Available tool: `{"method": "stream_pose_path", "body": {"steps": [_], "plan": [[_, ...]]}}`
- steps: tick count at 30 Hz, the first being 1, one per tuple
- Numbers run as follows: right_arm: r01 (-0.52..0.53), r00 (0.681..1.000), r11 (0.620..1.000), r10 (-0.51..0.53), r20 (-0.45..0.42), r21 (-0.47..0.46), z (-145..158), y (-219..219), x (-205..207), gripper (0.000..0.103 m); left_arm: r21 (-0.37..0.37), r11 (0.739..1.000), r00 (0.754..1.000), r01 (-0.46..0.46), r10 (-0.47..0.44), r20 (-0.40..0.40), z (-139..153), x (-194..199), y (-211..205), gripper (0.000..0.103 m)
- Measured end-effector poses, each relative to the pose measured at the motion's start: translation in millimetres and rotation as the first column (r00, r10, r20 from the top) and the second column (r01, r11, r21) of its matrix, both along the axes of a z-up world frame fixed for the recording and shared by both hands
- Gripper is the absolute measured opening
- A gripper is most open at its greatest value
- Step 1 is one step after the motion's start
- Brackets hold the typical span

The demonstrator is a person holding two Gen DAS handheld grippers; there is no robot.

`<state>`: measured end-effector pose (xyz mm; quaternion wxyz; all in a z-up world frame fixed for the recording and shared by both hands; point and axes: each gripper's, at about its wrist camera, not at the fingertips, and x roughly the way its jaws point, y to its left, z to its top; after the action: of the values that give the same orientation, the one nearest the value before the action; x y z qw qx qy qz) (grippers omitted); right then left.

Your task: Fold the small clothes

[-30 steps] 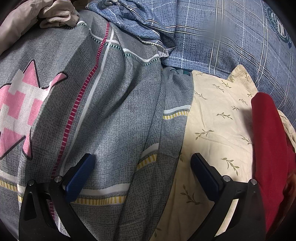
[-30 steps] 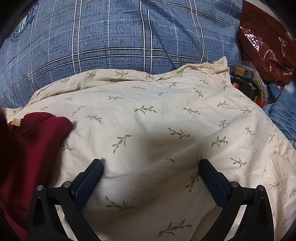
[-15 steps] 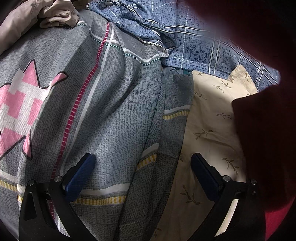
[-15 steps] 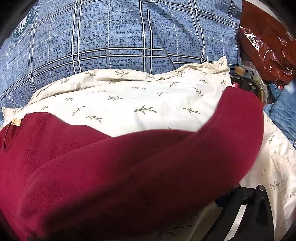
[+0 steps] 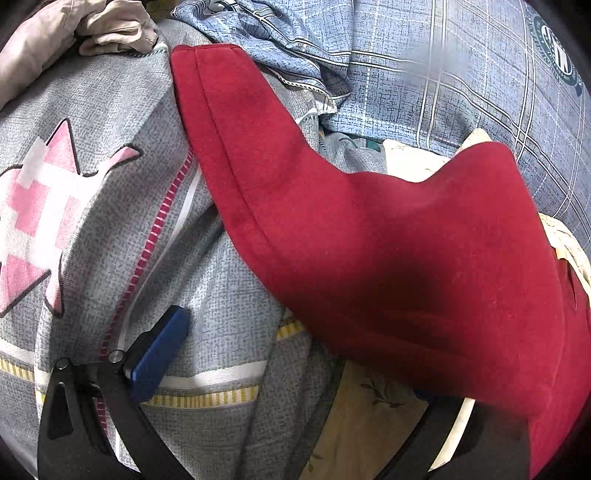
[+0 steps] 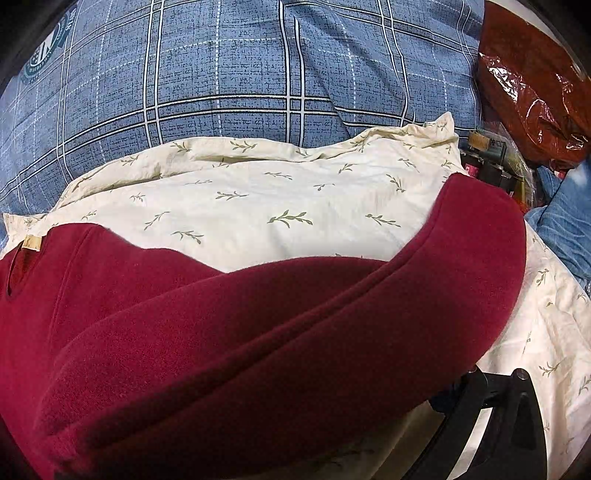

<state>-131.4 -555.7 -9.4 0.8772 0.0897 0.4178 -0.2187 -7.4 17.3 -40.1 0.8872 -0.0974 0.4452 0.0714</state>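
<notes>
Across the cream leaf-print cloth point(image 6: 295, 192) lies the dark red fleece garment point(image 6: 240, 332), its soft bulk filling the lower half of the right wrist view and covering most of the right gripper point(image 6: 295, 417); only the black arm of one side shows at lower right, so I cannot tell whether its fingers stand apart or together. A small tan label point(image 6: 32, 243) sits at the garment's neck edge on the left. In the left wrist view one long part of the red garment point(image 5: 388, 258) stretches from upper left toward lower right, draped over the grey quilt with a pink star and striped bands point(image 5: 92, 229) and over the cream cloth point(image 5: 369, 413). The left gripper point(image 5: 295, 365) stands wide apart, its blue left pad point(image 5: 159, 354) resting on the grey quilt while the red fabric hides the other pad. Behind lies blue plaid bedding point(image 6: 240, 74), a beige crumpled cloth point(image 5: 74, 33) at far left, and a shiny red plastic bag point(image 6: 532, 81) at far right.
</notes>
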Motion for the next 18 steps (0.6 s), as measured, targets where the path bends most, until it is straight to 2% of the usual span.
{"method": "stream_pose_path", "body": {"steps": [4,7,10,13,15,18], "plan": [[-0.092,0.995,0.995,0.094,-0.043,0.044,5.1,4.3,-12.0,0.102,0.003,1.0,1.0,0.0,0.0,-0.001,-0.3,-0.1,0.9,0.103],[-0.087,0.996,0.991,0.084,0.033,0.101,20.7,17.2,-49.6,0.102,0.0,1.0,1.0,0.0,0.0,-0.001,-0.5,-0.5,-1.4,0.103],[-0.157,0.985,0.971,0.142,0.094,0.178,35.3,43.0,-76.8,0.103,0.001,1.0,1.0,0.0,0.0,-0.004,-0.3,0.2,-2.5,0.103],[-0.256,0.958,0.956,0.233,0.166,0.14,56.0,83.1,-97.1,0.103,0.007,1.0,1.0,0.008,-0.008,-0.029,2.4,-2.2,-4.8,0.103],[-0.333,0.929,0.938,0.31,0.202,0.095,70.3,111.2,-102.6,0.103,0.035,0.999,0.999,-0.026,0.027,-0.038,6.5,-10.6,-8.9,0.103],[-0.413,0.886,0.909,0.384,0.259,0.065,86.8,146.4,-105.0,0.103,0.083,0.996,1.0,-0.027,0.027,0.0,18.6,-27.2,-18.3,0.103]]}}
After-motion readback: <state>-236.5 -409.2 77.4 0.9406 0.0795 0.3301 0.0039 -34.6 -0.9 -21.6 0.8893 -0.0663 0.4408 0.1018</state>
